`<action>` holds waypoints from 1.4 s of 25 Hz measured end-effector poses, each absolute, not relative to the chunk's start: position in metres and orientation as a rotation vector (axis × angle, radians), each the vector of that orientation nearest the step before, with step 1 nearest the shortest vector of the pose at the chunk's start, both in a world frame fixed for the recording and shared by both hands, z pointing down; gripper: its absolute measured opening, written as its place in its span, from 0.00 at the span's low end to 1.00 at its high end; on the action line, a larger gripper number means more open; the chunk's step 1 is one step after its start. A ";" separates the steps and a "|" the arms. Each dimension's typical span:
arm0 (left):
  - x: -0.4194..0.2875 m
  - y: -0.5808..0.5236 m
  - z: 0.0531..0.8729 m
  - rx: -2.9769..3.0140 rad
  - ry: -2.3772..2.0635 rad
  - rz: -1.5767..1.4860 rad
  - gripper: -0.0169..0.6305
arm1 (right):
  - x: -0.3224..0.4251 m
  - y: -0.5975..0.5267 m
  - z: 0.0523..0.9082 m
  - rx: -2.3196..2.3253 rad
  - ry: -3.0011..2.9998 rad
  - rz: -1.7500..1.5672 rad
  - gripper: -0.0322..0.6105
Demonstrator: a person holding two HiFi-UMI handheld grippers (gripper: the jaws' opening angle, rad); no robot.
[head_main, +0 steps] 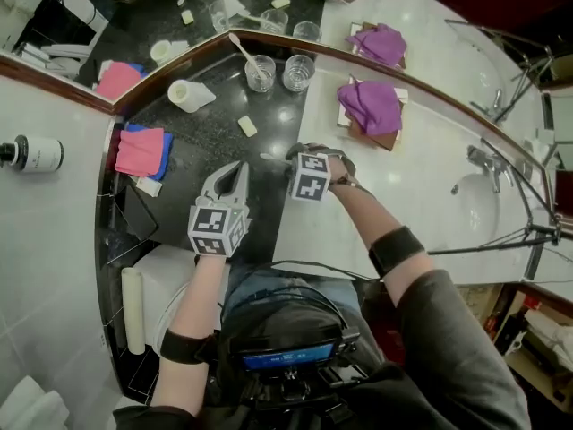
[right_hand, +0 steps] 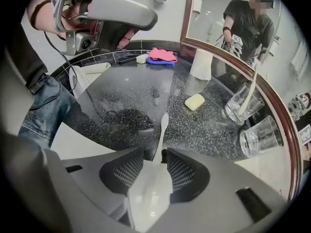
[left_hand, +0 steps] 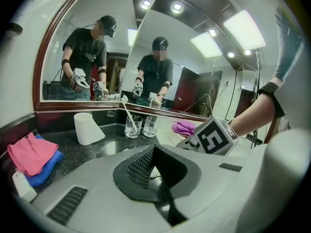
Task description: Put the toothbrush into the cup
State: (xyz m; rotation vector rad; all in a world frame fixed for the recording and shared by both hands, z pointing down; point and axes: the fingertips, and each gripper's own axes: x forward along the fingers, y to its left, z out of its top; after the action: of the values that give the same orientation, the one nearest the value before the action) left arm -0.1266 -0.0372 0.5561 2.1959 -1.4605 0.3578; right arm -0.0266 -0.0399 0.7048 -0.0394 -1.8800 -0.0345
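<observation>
A white toothbrush [right_hand: 161, 130] lies on the black speckled counter [head_main: 215, 133], its thin end pointing away from me. My right gripper [right_hand: 155, 154] points steeply down over it; the jaws stand open on either side of the handle, the pads not pressing on it. In the head view the right gripper [head_main: 295, 156] is near the counter's middle. Two glass cups stand by the mirror: one [head_main: 260, 72] holds another toothbrush, the other [head_main: 298, 72] is empty. My left gripper [head_main: 235, 176] hovers to the left, shut and empty.
A yellow soap bar [head_main: 246, 125], a white paper roll [head_main: 190, 94] and pink and blue cloths [head_main: 140, 150] lie on the black counter. Purple cloths [head_main: 369, 106] sit on the white counter, with a sink [head_main: 474, 209] further right. Mirrors line the back.
</observation>
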 end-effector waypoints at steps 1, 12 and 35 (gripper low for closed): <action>-0.129 -0.037 0.558 2.191 -1.462 0.357 0.03 | -0.028 -0.040 0.708 -0.045 -1.872 -0.038 0.32; -0.144 -0.032 0.567 2.170 -1.464 0.357 0.03 | -0.030 -0.032 0.719 -0.182 -1.788 0.031 0.15; -0.138 -0.033 0.556 2.176 -1.483 0.348 0.03 | -0.040 -0.059 0.659 -0.038 -1.939 0.036 0.14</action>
State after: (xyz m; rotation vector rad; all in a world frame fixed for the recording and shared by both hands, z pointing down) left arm -0.1376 -0.0333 0.5559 2.1763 -1.4834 0.3485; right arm -0.0402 -0.0589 0.6587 -0.0377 -1.9395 0.0364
